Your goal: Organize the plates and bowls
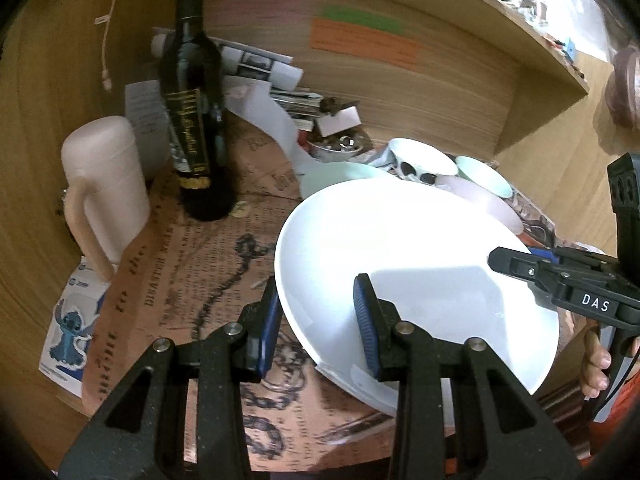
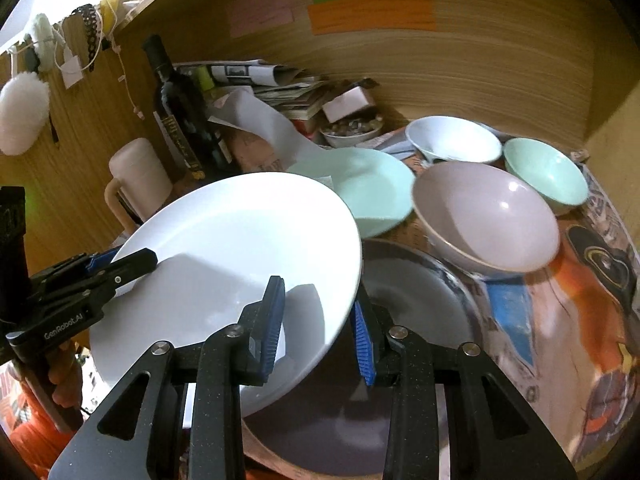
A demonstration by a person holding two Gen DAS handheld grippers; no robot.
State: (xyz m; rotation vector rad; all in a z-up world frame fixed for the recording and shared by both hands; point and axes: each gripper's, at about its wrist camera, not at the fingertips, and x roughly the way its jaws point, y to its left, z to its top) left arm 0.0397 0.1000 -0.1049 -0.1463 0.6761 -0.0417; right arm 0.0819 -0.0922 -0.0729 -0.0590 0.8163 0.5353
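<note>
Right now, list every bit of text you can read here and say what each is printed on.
"DAS": white label on the right claw.
"GenRobot.AI": side of the left claw.
"DISASTER NEAR": table cover, partly legible; the rest of its print is blurred.
Bottle label: gold script, too blurred to read.
Orange note, green and pink notes: text too small.
Stitch box: print unreadable.

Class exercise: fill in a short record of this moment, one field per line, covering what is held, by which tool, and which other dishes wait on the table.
Held item: white plate, tilted, off the table
Left tool: clamped on the plate's rim
Right tool: clamped on the opposite rim
Beneath plate: dark plate
Waiting dishes: mint plate, grey bowl, mint bowl, white bowl
Nearby: wine bottle
</note>
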